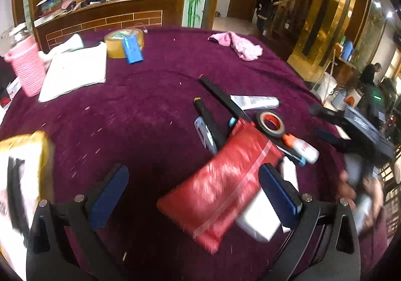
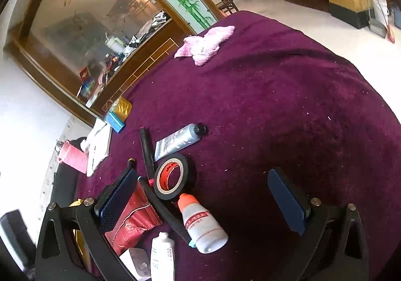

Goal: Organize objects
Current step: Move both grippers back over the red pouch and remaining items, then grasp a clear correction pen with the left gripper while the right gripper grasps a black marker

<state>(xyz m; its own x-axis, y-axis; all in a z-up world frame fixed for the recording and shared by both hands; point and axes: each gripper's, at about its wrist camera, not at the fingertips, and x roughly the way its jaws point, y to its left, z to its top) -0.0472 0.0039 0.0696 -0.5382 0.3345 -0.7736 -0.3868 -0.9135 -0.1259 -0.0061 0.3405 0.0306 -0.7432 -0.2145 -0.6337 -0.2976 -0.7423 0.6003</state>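
Several loose items are clustered on the purple tablecloth (image 1: pixel 155 95), lower right of centre in the left wrist view and lower left in the right wrist view. The red foil pouch (image 1: pixel 220 180) is the largest of the cluster; it is judged light, crinkly and slippery, best pinched across a flat sealed edge. It is blurred by motion in the left view. The white box (image 1: pixel 260 218) partly under it is judged stiff and light, to be taken across its short sides. The white bottle with orange cap (image 2: pixel 203 225) lies on its side, judged rigid, likely to roll, to be gripped across the body. The silver tube (image 2: pixel 175 142) is judged soft and squashable. The black tape roll (image 2: pixel 170 177) is judged stiff, to be gripped across its rim. Pens lie among these.

The left gripper (image 1: pixel 193 193) is spread wide, nothing clamped; the pouch lies between its pads, contact cannot be told. The right gripper (image 2: pixel 205 199) is also spread wide and empty, with tape roll and bottle between its fingers.
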